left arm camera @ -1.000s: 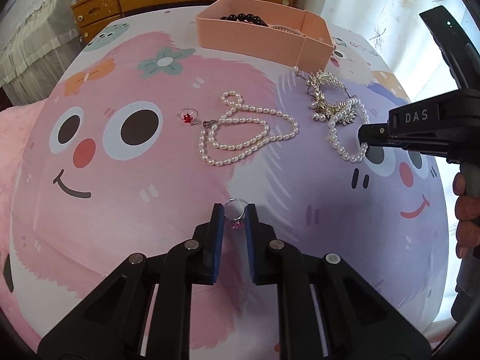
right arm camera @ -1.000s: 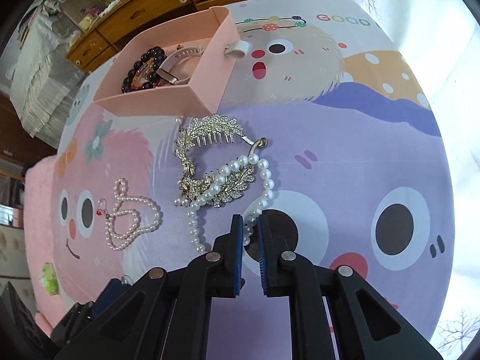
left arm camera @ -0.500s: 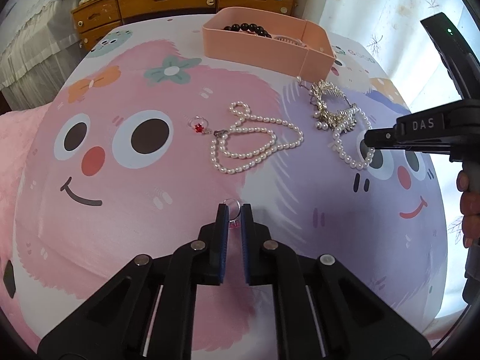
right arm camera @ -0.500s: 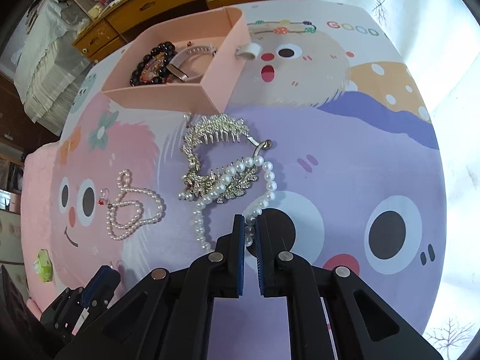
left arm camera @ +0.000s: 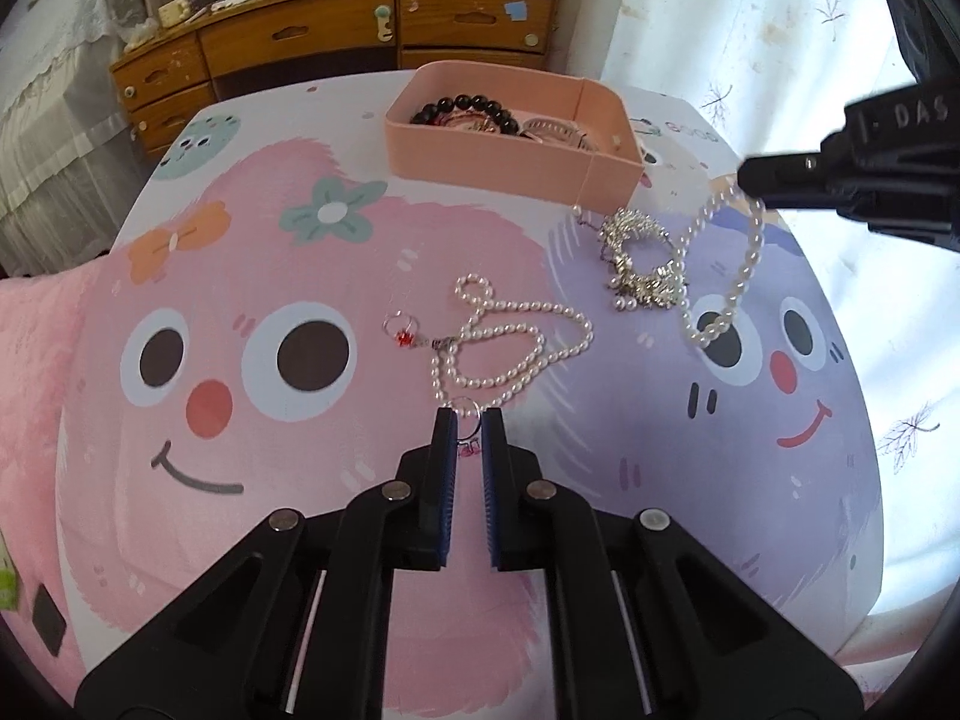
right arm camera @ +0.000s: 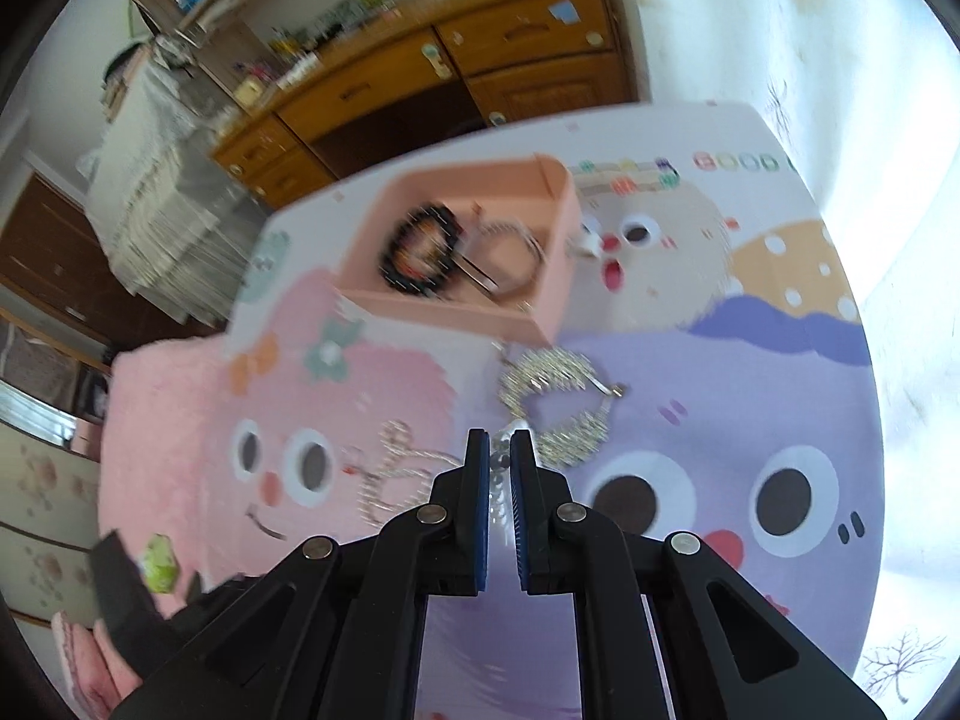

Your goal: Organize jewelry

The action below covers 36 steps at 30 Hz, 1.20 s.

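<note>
While each claw clamps jewelry, left claw (left arm camera: 467, 432) on one ring (left arm camera: 467, 427), right claw (right arm camera: 499, 456) on one pearl strand (left arm camera: 723, 276).

**Surroundings Noted Around the Worktop**

The worktop (left arm camera: 600, 540) carries a printed cartoon cloth (left arm camera: 252, 396) with pink and purple faces. Behind it stands a wooden dresser (left arm camera: 336, 54) with drawers, small clutter along its top. A pale leaf-patterned curtain (left arm camera: 750, 48) hangs at right. A white lace-edged cover (left arm camera: 54, 78) drapes furniture at left. A small green packet (right arm camera: 159, 564) lies near the edge.
</note>
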Tool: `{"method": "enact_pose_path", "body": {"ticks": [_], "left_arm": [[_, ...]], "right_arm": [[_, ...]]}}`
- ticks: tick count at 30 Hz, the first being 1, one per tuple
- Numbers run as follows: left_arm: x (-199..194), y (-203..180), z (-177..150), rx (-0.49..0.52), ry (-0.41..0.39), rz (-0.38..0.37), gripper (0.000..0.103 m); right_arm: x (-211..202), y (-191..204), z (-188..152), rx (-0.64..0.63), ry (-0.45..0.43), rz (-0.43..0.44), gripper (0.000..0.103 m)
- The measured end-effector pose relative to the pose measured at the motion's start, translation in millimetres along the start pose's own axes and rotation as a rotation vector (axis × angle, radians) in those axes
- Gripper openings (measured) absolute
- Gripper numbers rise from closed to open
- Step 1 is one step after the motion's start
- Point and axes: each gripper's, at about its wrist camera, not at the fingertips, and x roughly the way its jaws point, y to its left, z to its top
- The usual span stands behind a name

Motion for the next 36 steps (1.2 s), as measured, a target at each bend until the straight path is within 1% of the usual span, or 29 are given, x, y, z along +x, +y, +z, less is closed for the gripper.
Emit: {"method": "enact_pose_path", "body": {"ticks": [4, 9, 11, 15, 20, 23, 26, 30, 34, 36], "left_arm": [[-3, -1, 14, 0.030, -0.011, -0.024, 0.006], [-12, 0, 42, 0.068, -0.050, -0.050, 0.006], [-18, 4, 56, 0.062, -0.075, -0.061, 0.006], [-28, 11, 90, 0.058, -0.147, -0.090, 0.006], [-32, 17, 130, 0.083, -0.226, -0.089, 0.006], [-27, 20, 154, 0.095, -0.255, -0.078, 0.006], [-18, 24, 170, 0.094, -0.270, -0.087, 0.006], [-1, 24, 191, 0.083, -0.270, -0.116, 0.006], [16, 23, 203, 0.086, -0.270, -0.138, 0.006], [26, 24, 208, 0.062, -0.255, -0.153, 0.006]], "right_arm": [[-18, 19, 11, -0.014, -0.058, 0.041, 0.006], [-37, 40, 32, -0.032, -0.169, 0.076, 0.006], [-41, 46, 41, -0.032, -0.205, 0.088, 0.006], [-44, 53, 56, -0.032, -0.251, 0.079, 0.006], [-45, 58, 73, -0.029, -0.305, 0.064, 0.006], [-42, 56, 79, -0.020, -0.329, 0.063, 0.006], [-36, 53, 84, -0.020, -0.343, 0.044, 0.006], [-25, 49, 87, -0.017, -0.341, 0.030, 0.006], [-14, 44, 88, -0.015, -0.332, 0.018, 0.007], [-7, 40, 88, -0.013, -0.316, 0.019, 0.007]]}}
